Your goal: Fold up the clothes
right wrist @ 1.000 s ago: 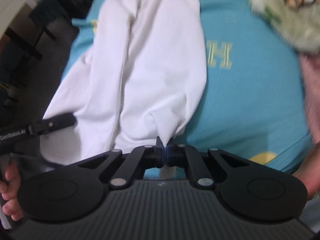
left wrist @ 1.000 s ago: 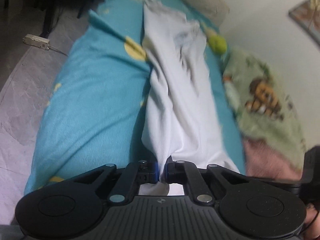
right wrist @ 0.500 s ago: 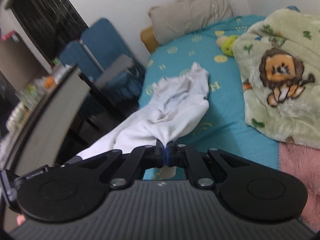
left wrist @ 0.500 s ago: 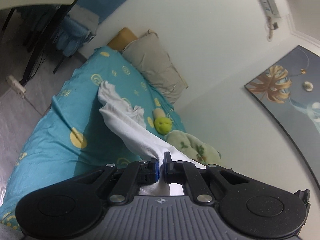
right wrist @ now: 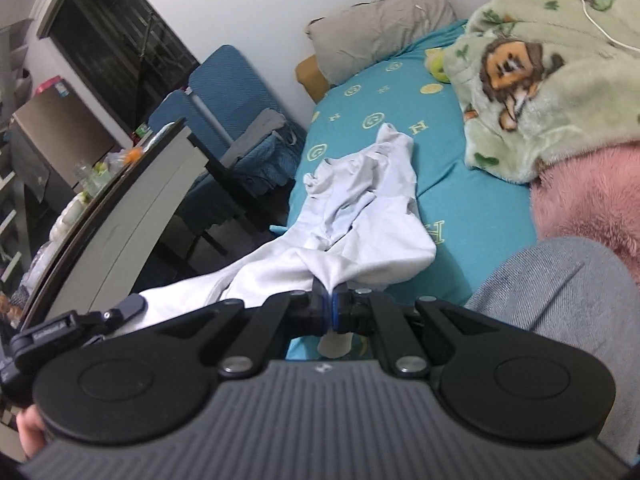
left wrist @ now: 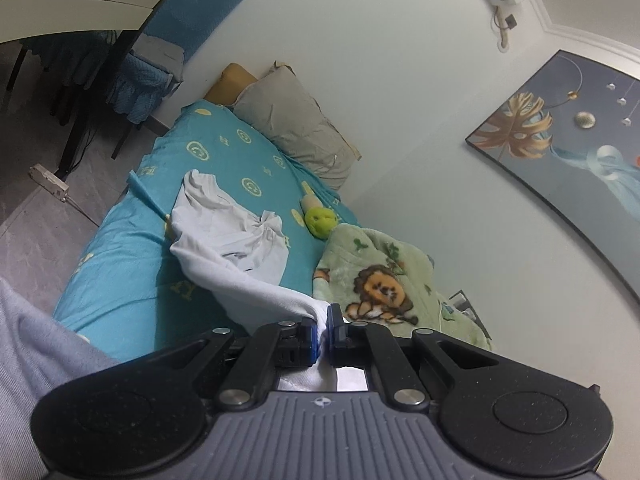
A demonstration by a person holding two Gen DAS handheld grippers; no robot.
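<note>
A white garment (left wrist: 224, 232) lies bunched on the turquoise bed sheet (left wrist: 120, 248), its near end lifted off the bed. My left gripper (left wrist: 325, 322) is shut on one pinched corner of that near end. In the right wrist view the same white garment (right wrist: 360, 208) stretches from the sheet (right wrist: 472, 208) toward me, and my right gripper (right wrist: 330, 300) is shut on another corner of it. The left gripper's body (right wrist: 60, 330) shows at the lower left of the right wrist view, beside cloth hanging over the bed edge.
A green lion blanket (left wrist: 384, 280) and a pink fluffy blanket (right wrist: 592, 200) cover the bed's far side. A grey pillow (left wrist: 296, 128) and a green plush toy (left wrist: 320, 220) lie near the head. A table (right wrist: 120, 208) and blue chairs (right wrist: 224, 92) stand beside the bed. Grey trouser legs (right wrist: 560, 300) are close.
Both grippers have lifted and drawn back from the bed while still pinching the garment. The cloth, spread long a second ago, is now pulled up at its near end and bunched farther away.
</note>
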